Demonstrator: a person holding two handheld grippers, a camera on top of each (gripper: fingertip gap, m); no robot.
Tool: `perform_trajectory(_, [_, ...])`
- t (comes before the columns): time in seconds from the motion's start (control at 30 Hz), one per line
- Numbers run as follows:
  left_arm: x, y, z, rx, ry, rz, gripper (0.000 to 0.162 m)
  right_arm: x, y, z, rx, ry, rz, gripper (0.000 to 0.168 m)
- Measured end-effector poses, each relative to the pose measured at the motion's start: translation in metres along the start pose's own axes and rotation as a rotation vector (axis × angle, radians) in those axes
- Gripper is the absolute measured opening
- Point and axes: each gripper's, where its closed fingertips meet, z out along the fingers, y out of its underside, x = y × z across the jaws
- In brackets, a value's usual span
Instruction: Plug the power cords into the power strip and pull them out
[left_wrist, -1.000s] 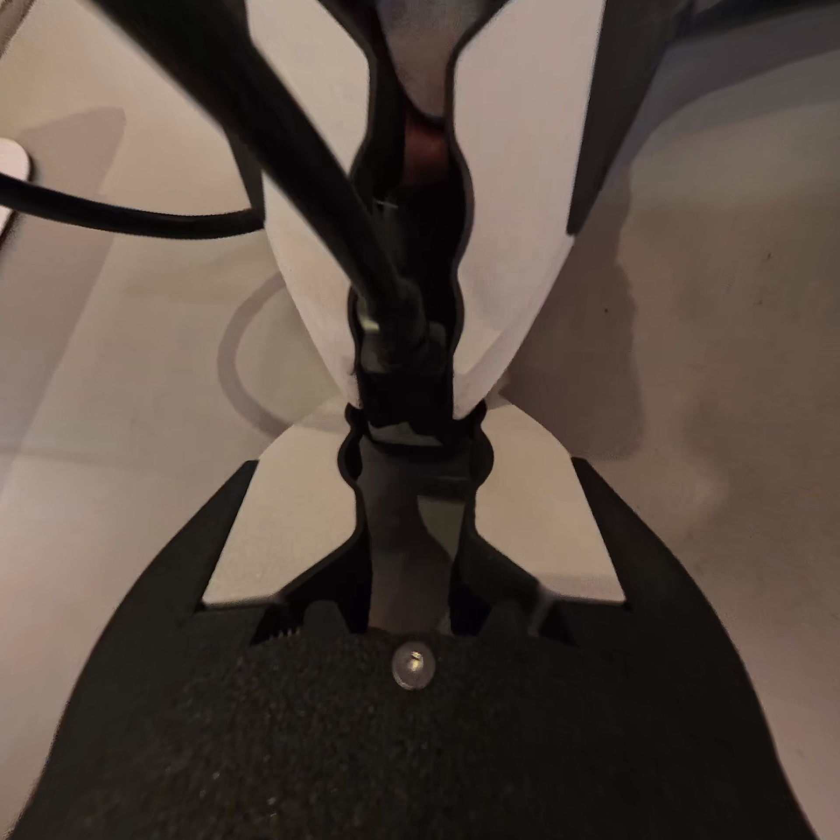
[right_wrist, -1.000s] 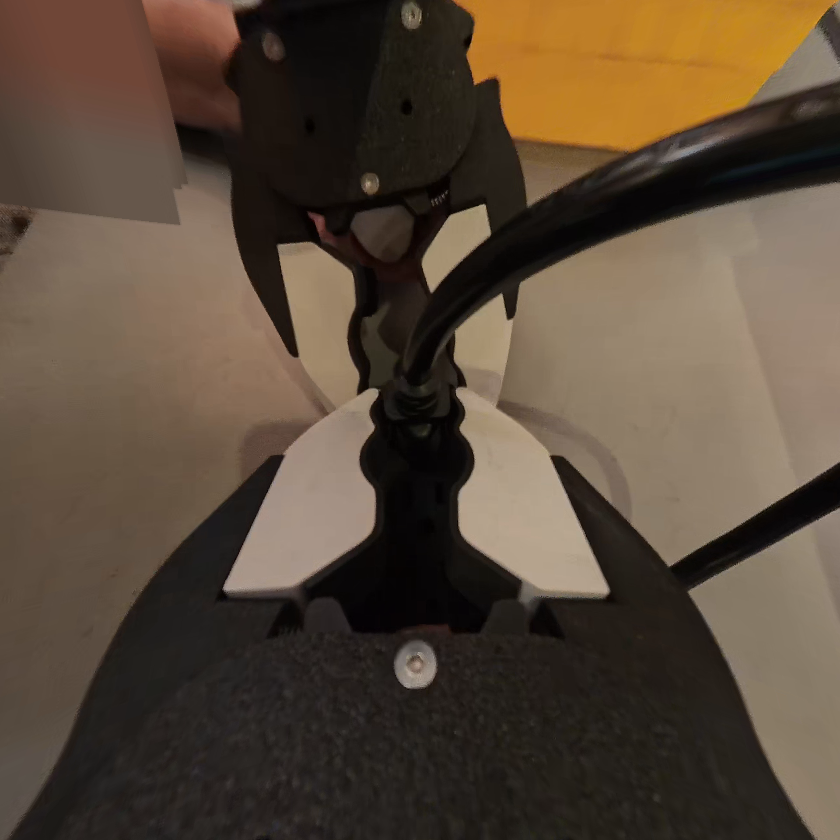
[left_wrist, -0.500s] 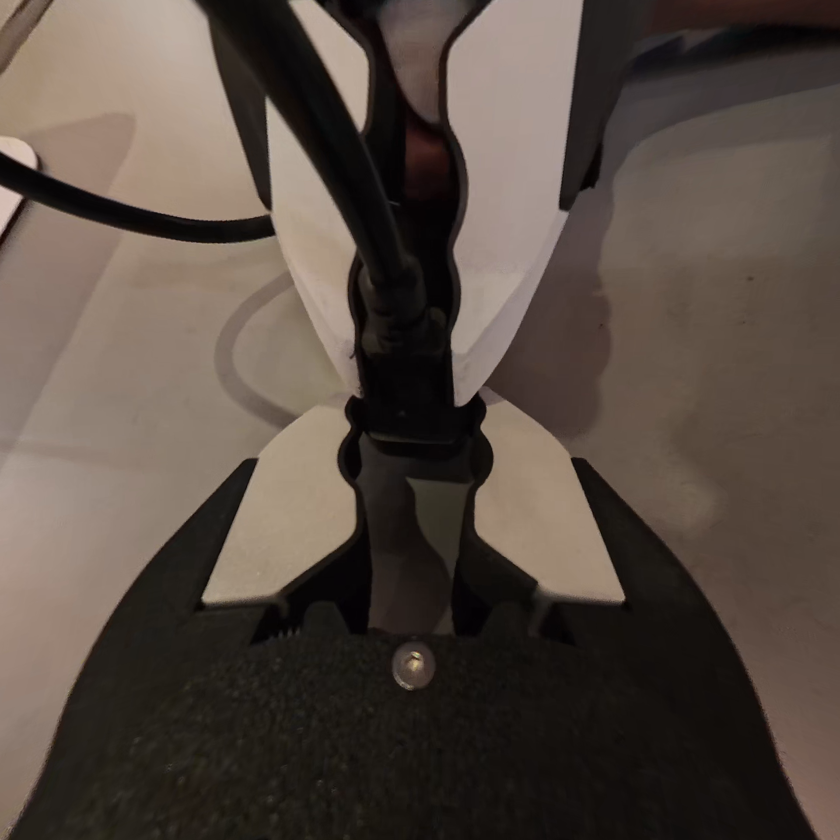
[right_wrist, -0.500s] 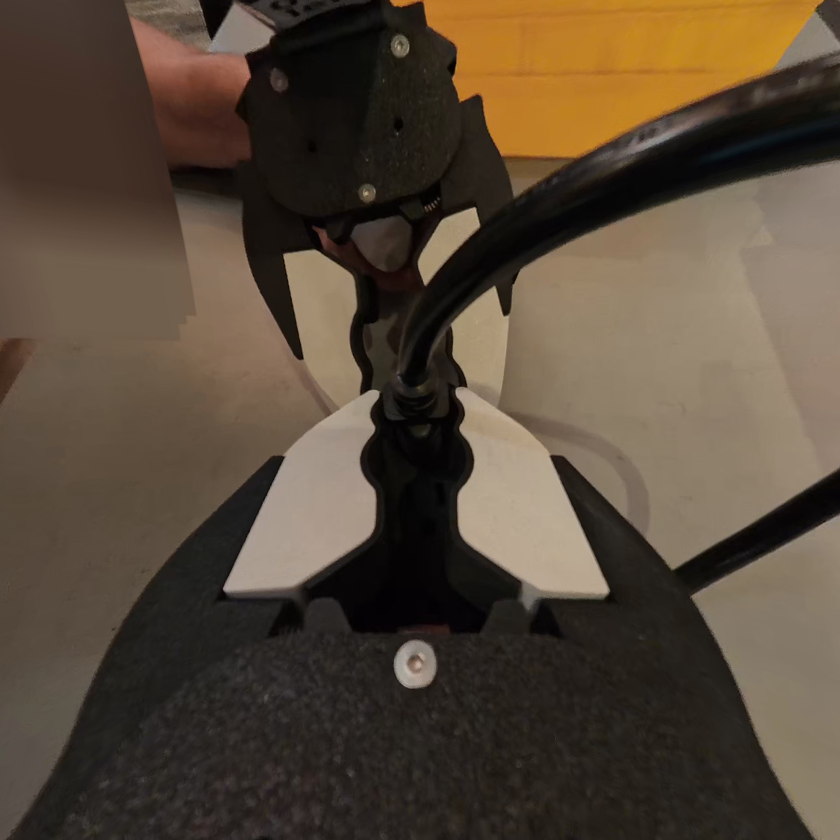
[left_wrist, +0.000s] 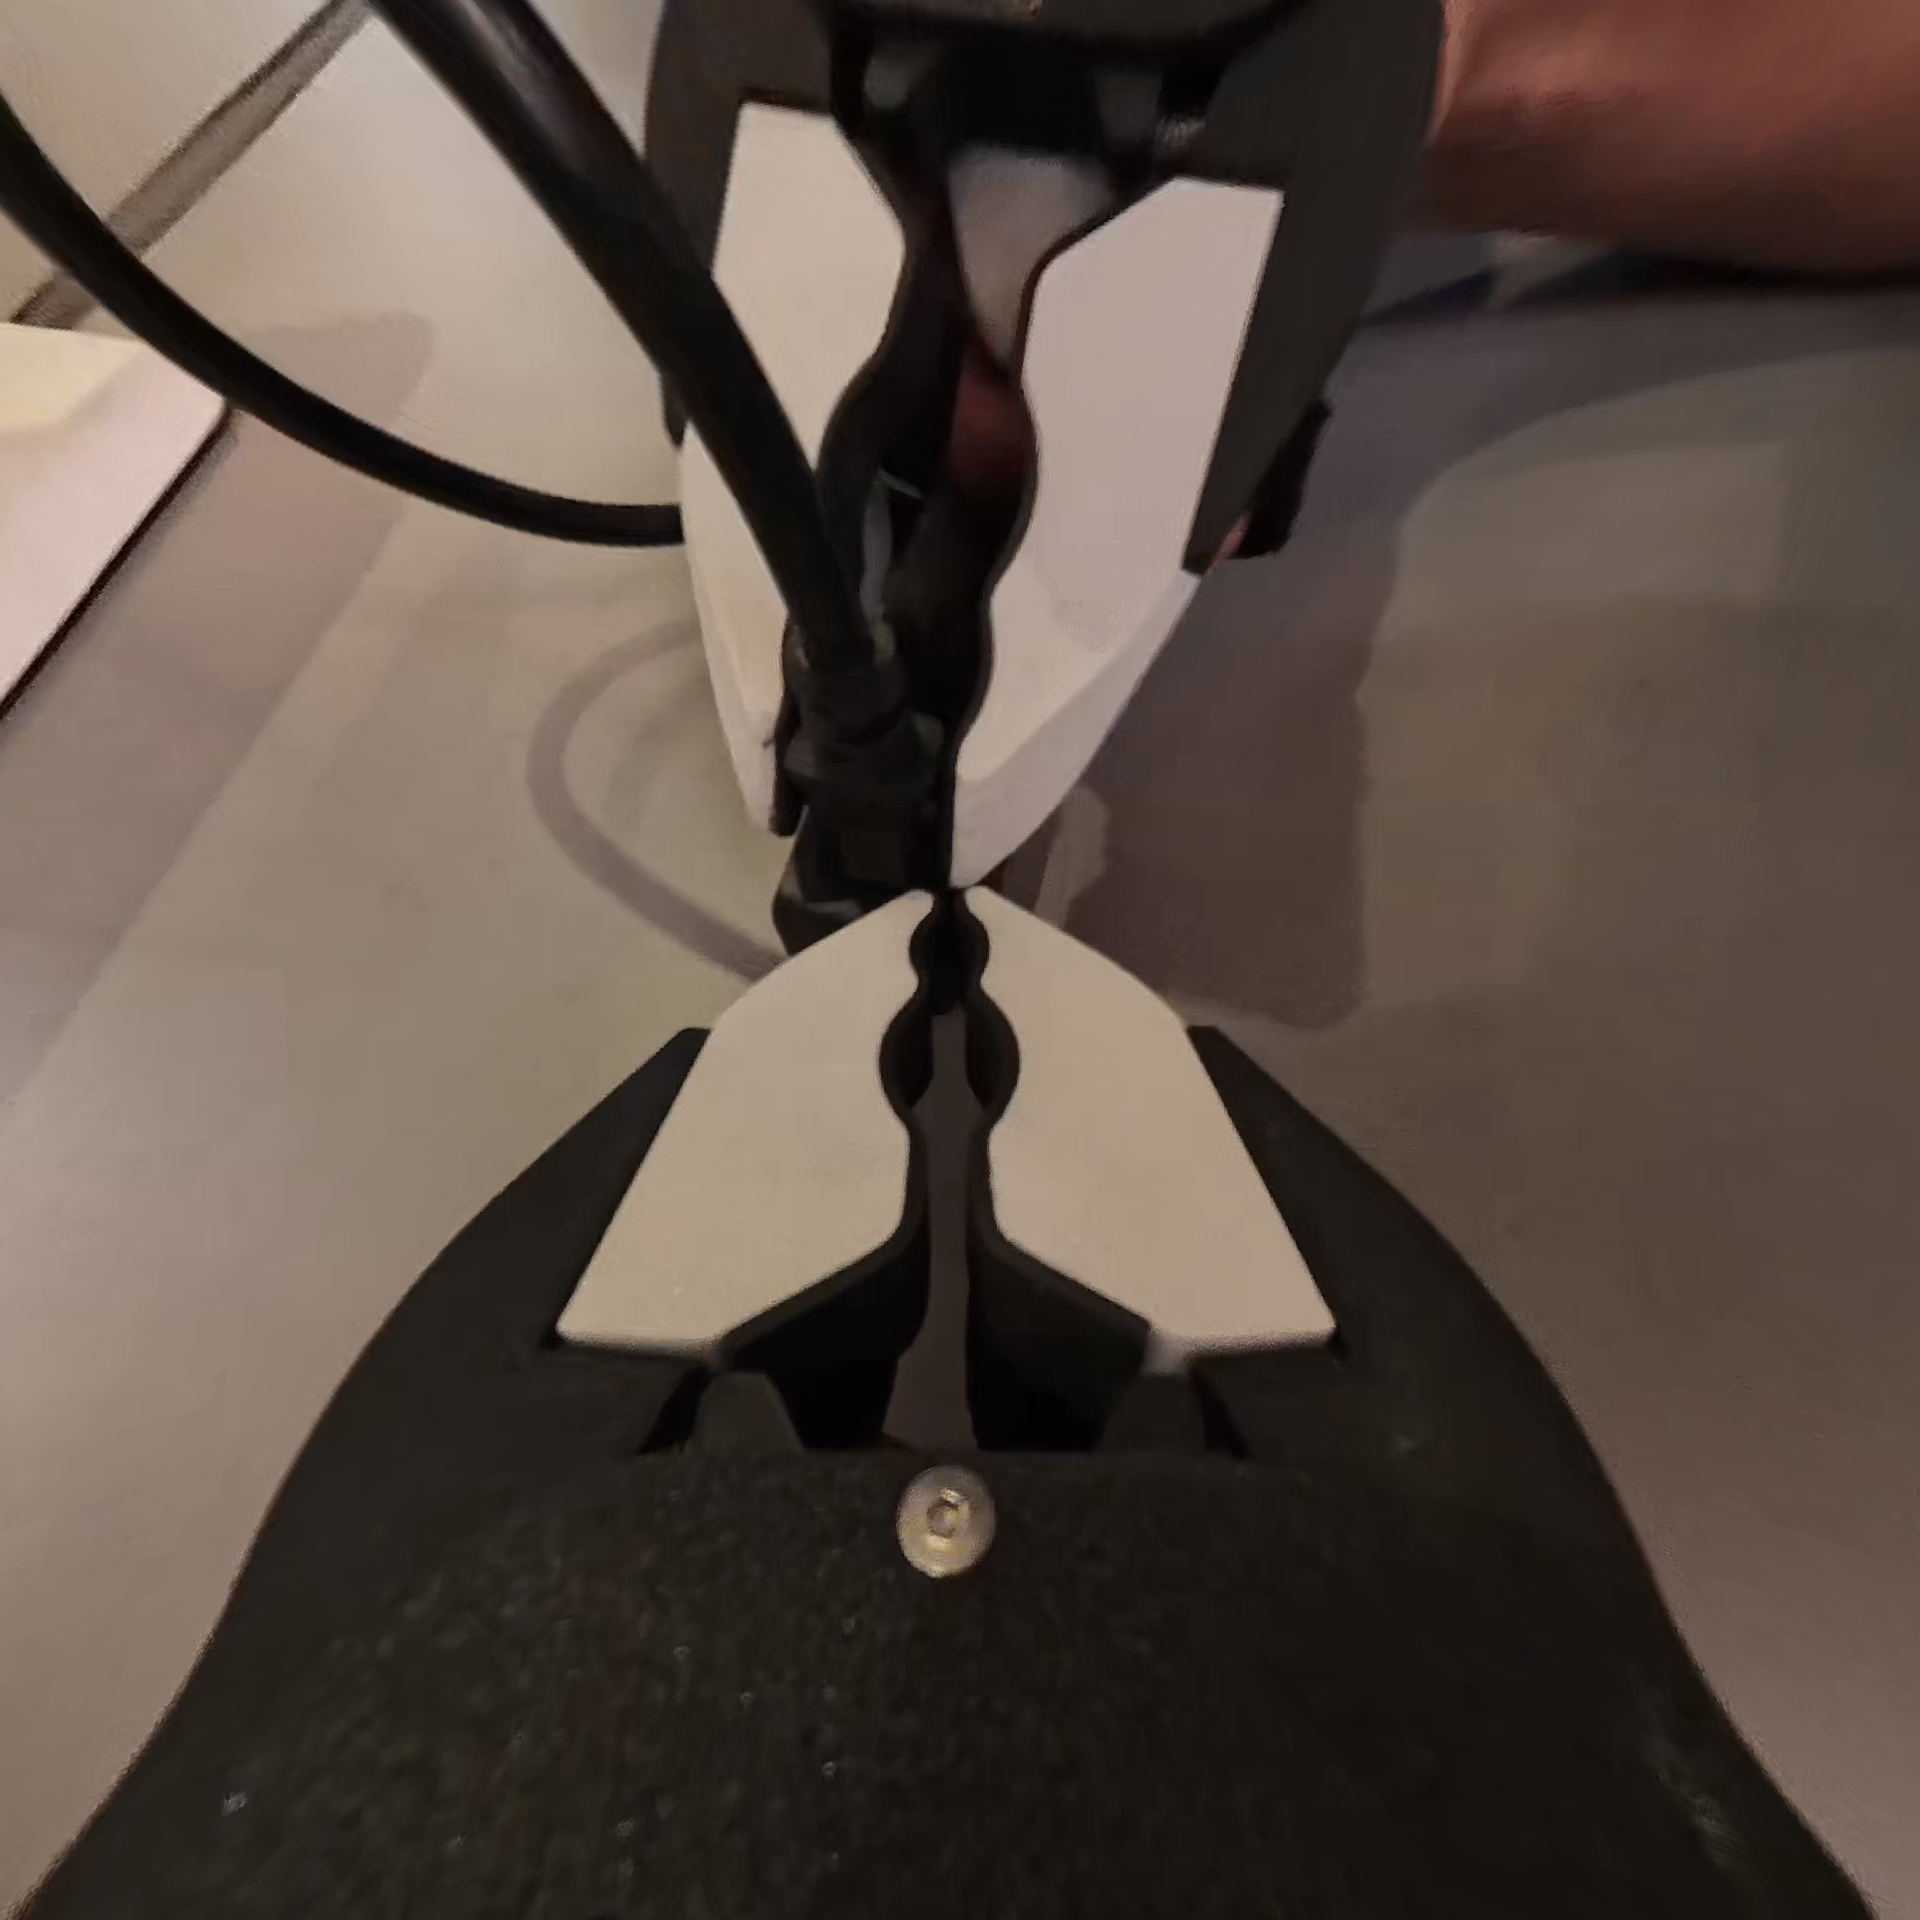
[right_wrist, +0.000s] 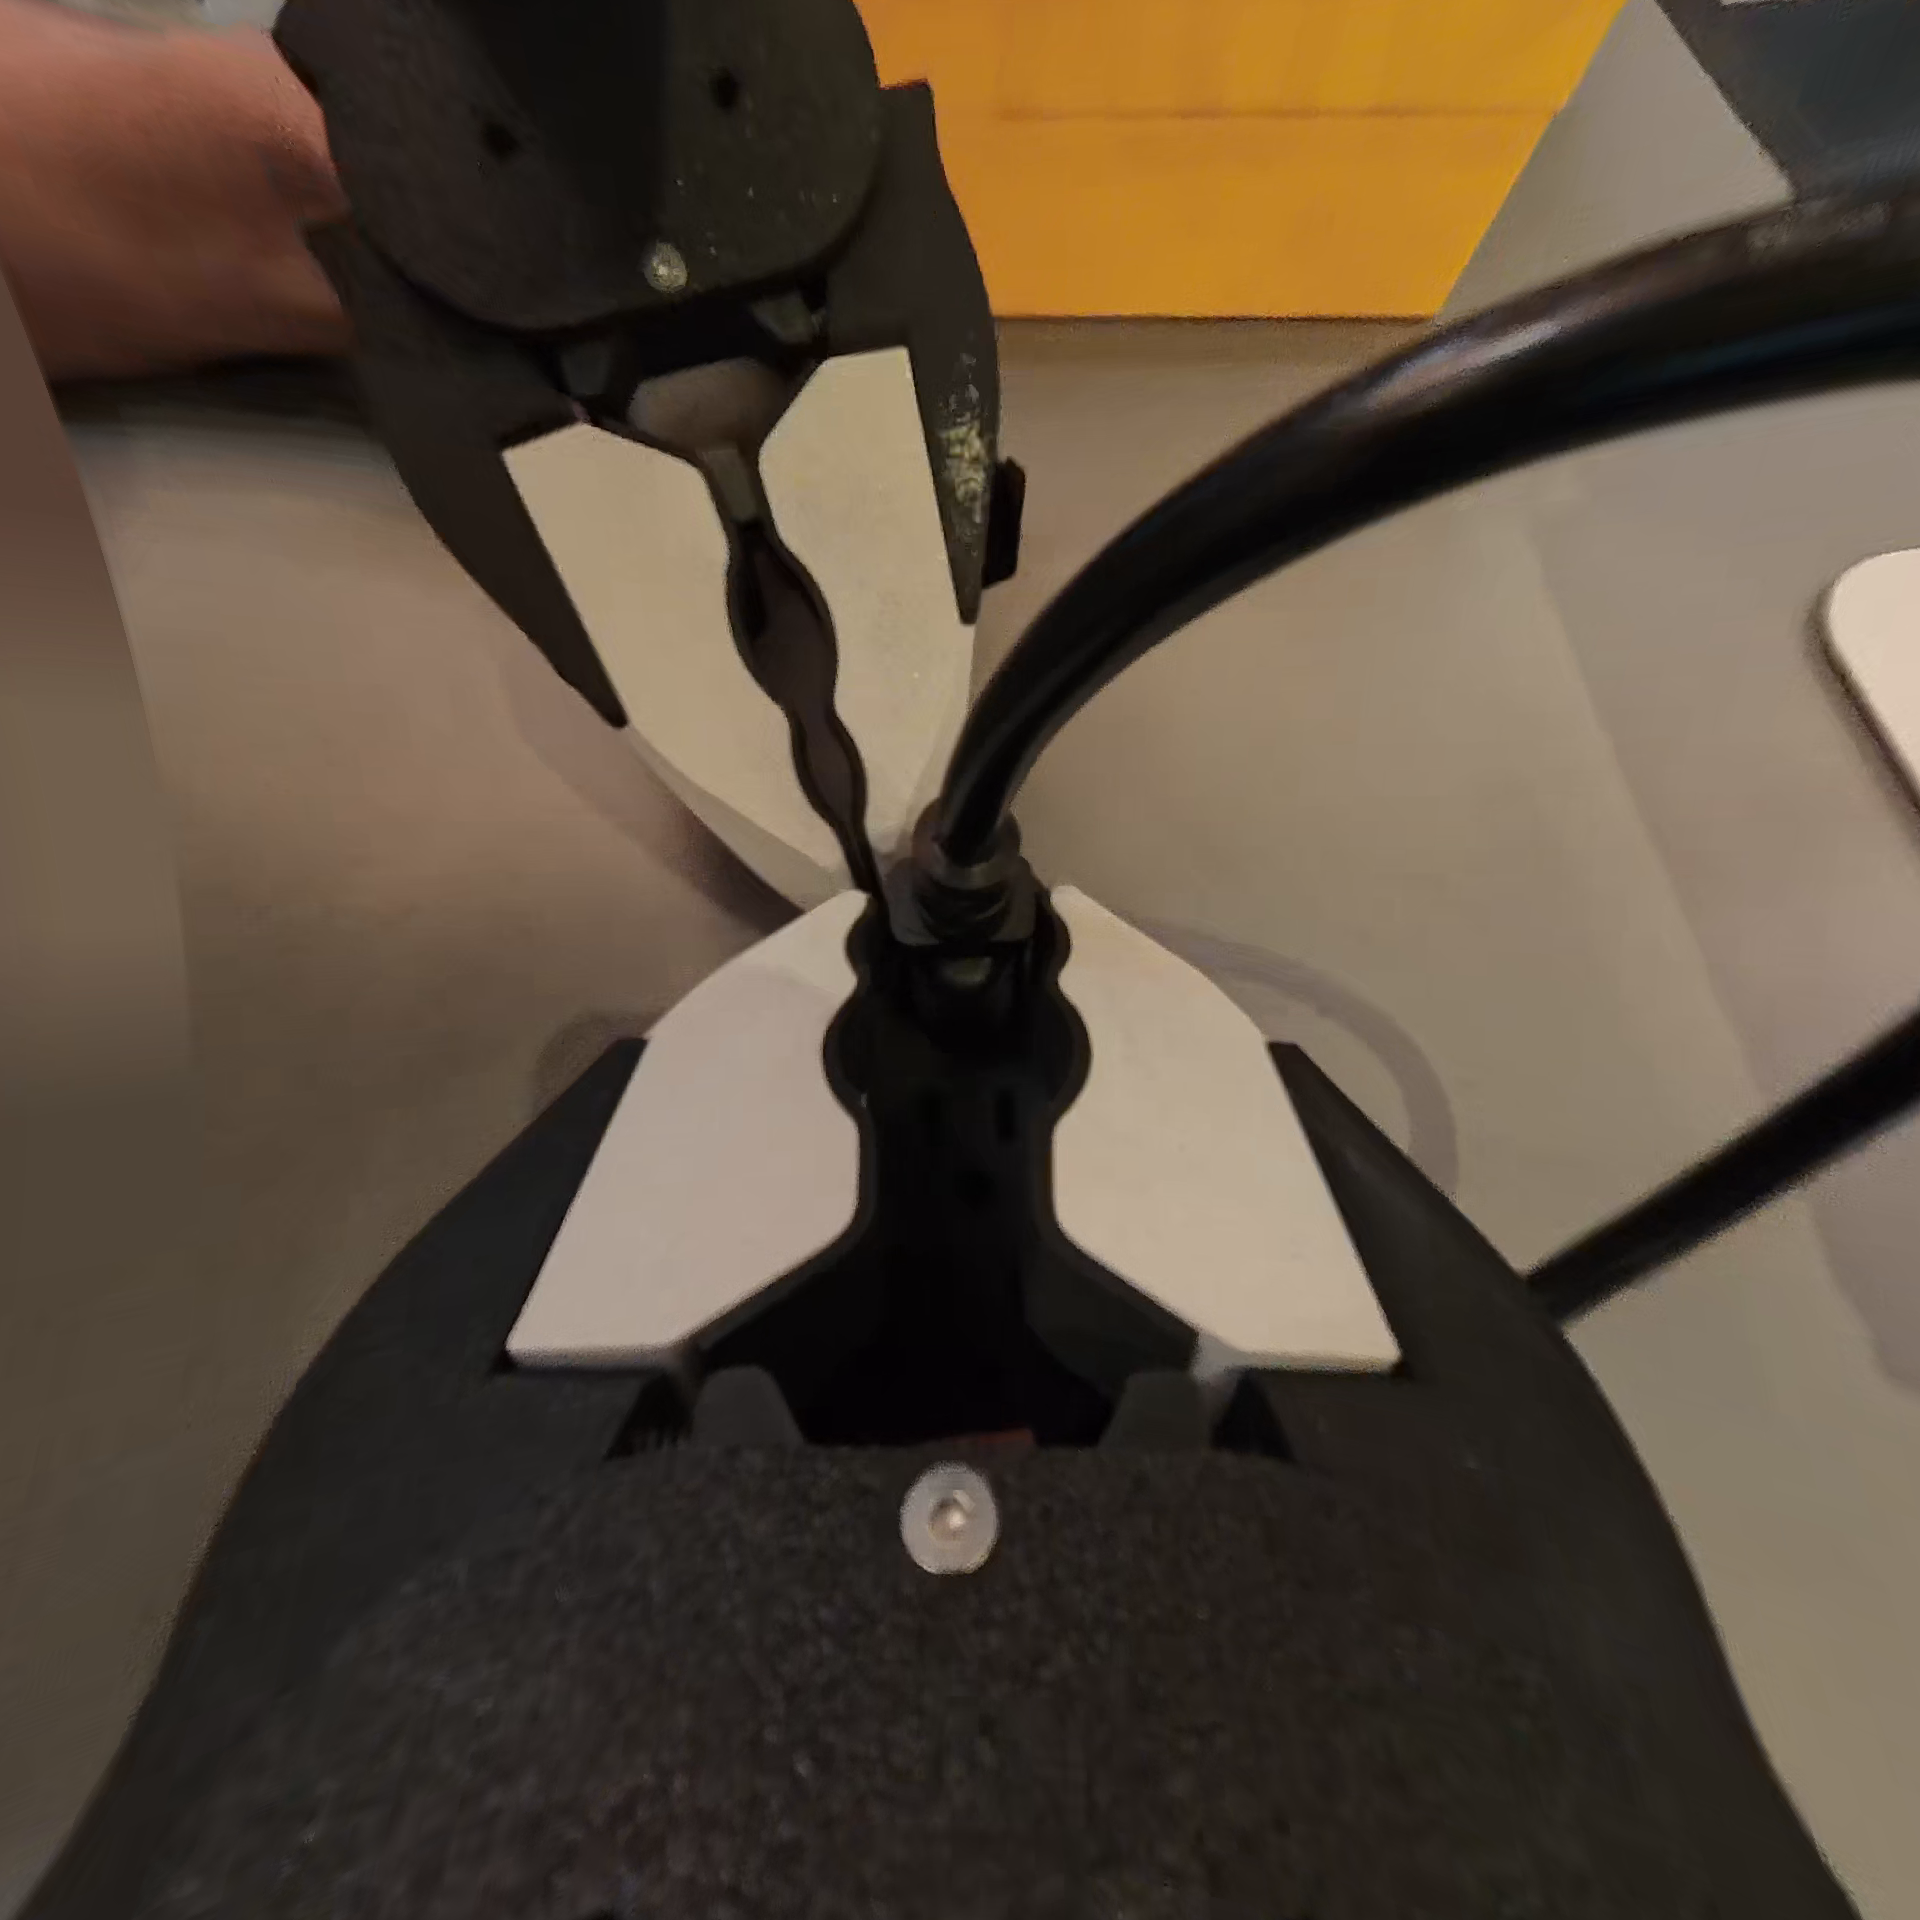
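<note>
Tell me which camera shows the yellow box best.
The right wrist view: the yellow box fills the top of the frame behind the left gripper, on the table. The left wrist view shows none of it.

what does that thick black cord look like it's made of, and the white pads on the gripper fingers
The black cord looks like smooth rubber or PVC sheathing: it has a slight sheen and bends in a soft curve. The white pads on the right gripper look like matte, hard plastic, possibly printed; their surface is flat, dull and faintly grainy. Neither is certain from looks alone.
</note>
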Motion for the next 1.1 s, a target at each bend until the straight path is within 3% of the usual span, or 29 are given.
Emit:
perform_trajectory(0.33, [-0.016,-0.002,0.001,0.008,-0.003,-0.07,0.004,0.002,0.008,-0.002,-0.028,-0.007,-0.006,0.024])
perform_trajectory(0.47, [-0.011,-0.003,0.002,-0.001,0.099,-0.051,0.008,-0.006,0.01,-0.004,-0.034,-0.061,-0.013,0.024])
perform_trajectory(0.53, [-0.005,-0.003,0.0,-0.013,0.157,-0.062,0.014,-0.009,0.01,-0.005,-0.039,-0.087,-0.004,0.024])
perform_trajectory(0.63, [0.006,-0.003,-0.003,-0.007,0.194,-0.066,0.039,-0.012,0.009,-0.005,-0.039,-0.101,0.011,0.025])
perform_trajectory(0.77, [0.006,-0.001,0.001,-0.016,0.081,0.024,0.037,-0.019,0.008,-0.005,-0.042,-0.149,0.046,0.026])
perform_trajectory(0.87, [0.004,0.004,0.008,-0.07,0.014,0.082,0.048,-0.02,0.008,-0.004,-0.044,-0.154,0.051,0.026])
perform_trajectory(1.1, [0.005,0.013,0.017,-0.126,0.022,0.068,0.043,-0.025,0.002,-0.004,-0.045,-0.151,0.044,0.031])
